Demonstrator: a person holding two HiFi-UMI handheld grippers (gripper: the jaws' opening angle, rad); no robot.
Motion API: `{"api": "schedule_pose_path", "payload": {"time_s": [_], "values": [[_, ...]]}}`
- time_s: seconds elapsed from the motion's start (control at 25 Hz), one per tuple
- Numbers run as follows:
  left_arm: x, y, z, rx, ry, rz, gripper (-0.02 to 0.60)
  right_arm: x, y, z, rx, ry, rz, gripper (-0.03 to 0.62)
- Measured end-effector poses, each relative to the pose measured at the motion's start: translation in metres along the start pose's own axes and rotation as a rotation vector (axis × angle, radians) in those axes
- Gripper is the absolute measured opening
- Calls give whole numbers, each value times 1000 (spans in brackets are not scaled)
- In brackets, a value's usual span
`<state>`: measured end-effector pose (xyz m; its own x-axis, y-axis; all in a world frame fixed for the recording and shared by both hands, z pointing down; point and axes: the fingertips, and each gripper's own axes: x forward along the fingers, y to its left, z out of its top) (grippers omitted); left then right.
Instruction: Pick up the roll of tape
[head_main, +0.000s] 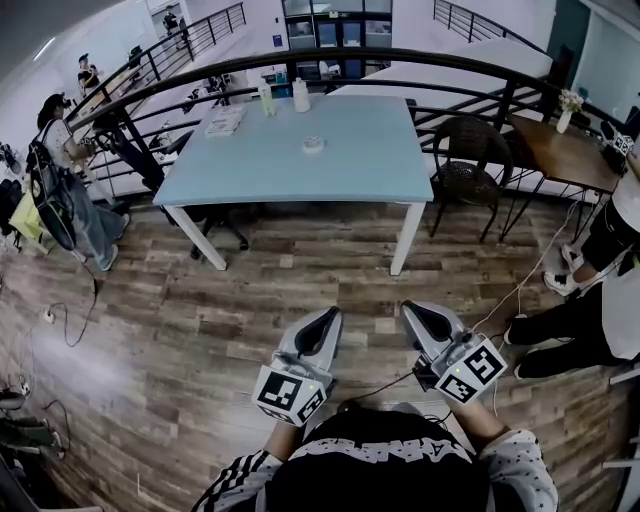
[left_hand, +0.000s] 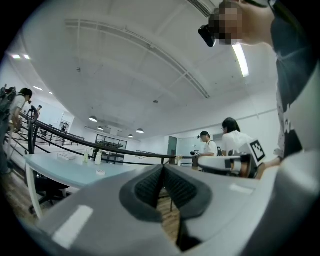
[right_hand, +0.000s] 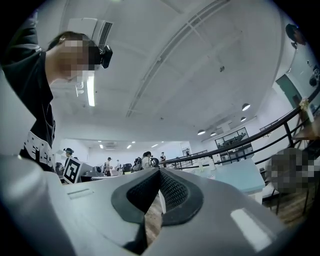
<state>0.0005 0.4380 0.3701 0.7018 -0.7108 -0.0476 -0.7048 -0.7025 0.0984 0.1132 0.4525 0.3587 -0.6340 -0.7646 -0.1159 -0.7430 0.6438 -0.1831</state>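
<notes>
Both arms are bent, with the forearms reaching forward from the torso. The left sleeve (head_main: 238, 478) and right sleeve (head_main: 520, 468) show at the bottom edge of the head view.

- The left gripper (head_main: 329, 314) is held low in front of the body and points forward, about level. Its jaws meet at the tips with nothing between them.
- The right gripper (head_main: 409, 308) sits beside it, near but apart, its nose angled slightly inward. Its jaws are also closed and empty.
- The left marker cube (head_main: 292, 393) and right marker cube (head_main: 470, 368) sit at the rear ends, nearest the body.
</notes>
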Motion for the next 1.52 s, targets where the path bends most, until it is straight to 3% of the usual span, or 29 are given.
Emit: {"api": "schedule_pose_path", "payload": {"time_s": [0.68, 1.52], "values": [[-15, 49, -4, 0, 12, 87, 0, 56, -4, -11, 21, 29, 70, 2], [61, 152, -24, -15, 55, 234, 0, 170, -100, -51, 139, 58, 174, 2]]}}
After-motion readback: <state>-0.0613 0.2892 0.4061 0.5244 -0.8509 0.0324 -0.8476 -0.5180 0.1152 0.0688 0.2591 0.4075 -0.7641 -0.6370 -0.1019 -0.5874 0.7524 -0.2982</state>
